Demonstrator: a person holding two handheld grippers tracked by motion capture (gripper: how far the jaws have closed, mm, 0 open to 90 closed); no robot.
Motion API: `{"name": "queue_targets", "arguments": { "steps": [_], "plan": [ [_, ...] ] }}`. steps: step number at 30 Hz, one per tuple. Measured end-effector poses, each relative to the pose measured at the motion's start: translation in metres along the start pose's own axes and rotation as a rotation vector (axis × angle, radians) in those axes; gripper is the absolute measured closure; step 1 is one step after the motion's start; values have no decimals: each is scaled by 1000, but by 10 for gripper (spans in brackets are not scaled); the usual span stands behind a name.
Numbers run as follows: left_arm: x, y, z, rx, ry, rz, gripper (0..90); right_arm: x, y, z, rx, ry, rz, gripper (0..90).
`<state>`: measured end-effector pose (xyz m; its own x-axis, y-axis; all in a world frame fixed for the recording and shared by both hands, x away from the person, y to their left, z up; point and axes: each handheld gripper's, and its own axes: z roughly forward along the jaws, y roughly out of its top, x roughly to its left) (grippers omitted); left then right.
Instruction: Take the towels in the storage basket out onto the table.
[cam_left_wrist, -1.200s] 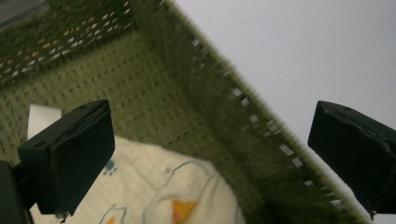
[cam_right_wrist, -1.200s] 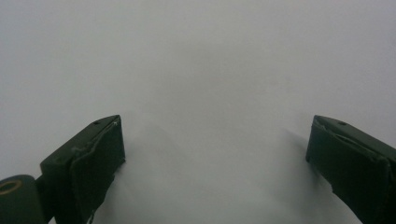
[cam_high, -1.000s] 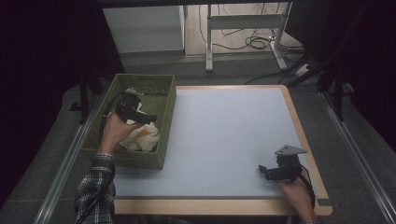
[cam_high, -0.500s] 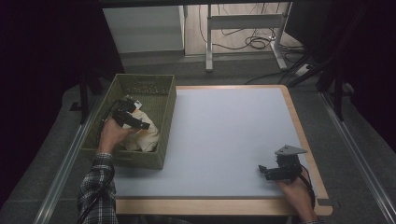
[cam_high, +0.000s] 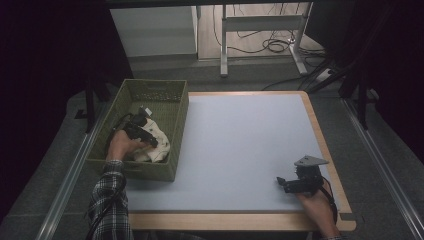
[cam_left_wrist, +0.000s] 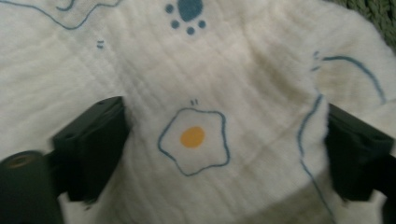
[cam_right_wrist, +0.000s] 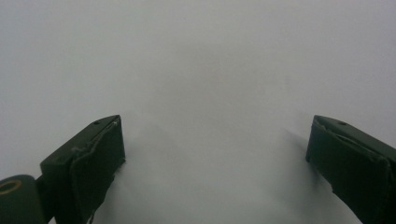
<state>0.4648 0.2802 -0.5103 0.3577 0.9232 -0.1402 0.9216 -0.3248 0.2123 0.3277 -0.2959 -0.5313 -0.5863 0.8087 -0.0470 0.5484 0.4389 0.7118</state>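
Dark room, grey carpet floor, cables at 12 o'clock behind my table (cam_high: 240, 145): pale matte top, light wood rim, rounded corners. Olive woven basket (cam_high: 176, 131), rectangular, sits at the table's 9 o'clock edge. Inside it lies a cream crinkled muslin cloth (cam_high: 159, 141), soft and bunched, printed with blue outlines, a paw and a fried egg (cam_left_wrist: 193, 136). My left hand-held gripper (cam_high: 141, 134) is down in the basket on the cloth; its black jaws have just been narrowing, still apart, cloth bulging between them, not yet pinched. My right hand-held gripper (cam_high: 294, 183) rests at the table's 5 o'clock, jaws spread wide over bare top.
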Motion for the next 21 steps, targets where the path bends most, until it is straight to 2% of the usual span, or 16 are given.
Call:
{"name": "queue_targets", "arguments": {
  "steps": [1, 3, 5, 8, 9, 10, 11, 12, 14, 21],
  "plan": [
    [0, 0, -1, -2, -12, -10, 240, 0, 0, 0, 0, 0, 0, 43],
    [0, -2, -4, -8, 4, -29, 327, 0, 0, 0, 0, 0, 0, 43],
    [0, -3, -5, -12, 2, -34, 433, 0, 0, 0, 0, 0, 0, 43],
    [1, -3, -8, -2, -22, -47, 684, 0, 0, 0, 0, 0, 0, 42],
    [2, -3, -9, 4, -23, -49, 684, 0, 0, 0, 0, 0, 0, 42],
    [2, -3, -10, 6, -28, -49, 757, 0, 0, 0, 0, 0, 0, 42],
    [2, -3, -11, -5, -27, -34, 792, 0, 0, 0, 0, 0, 0, 43],
    [2, -3, -11, -5, -27, -34, 798, 0, 0, 0, 0, 0, 0, 43],
    [1, -4, -14, -33, -27, -8, 803, 0, 0, 0, 0, 0, 0, 43],
    [-2, -6, -39, -191, -17, 45, 804, 0, 0, 0, 0, 0, 0, 43]
  ]
}}
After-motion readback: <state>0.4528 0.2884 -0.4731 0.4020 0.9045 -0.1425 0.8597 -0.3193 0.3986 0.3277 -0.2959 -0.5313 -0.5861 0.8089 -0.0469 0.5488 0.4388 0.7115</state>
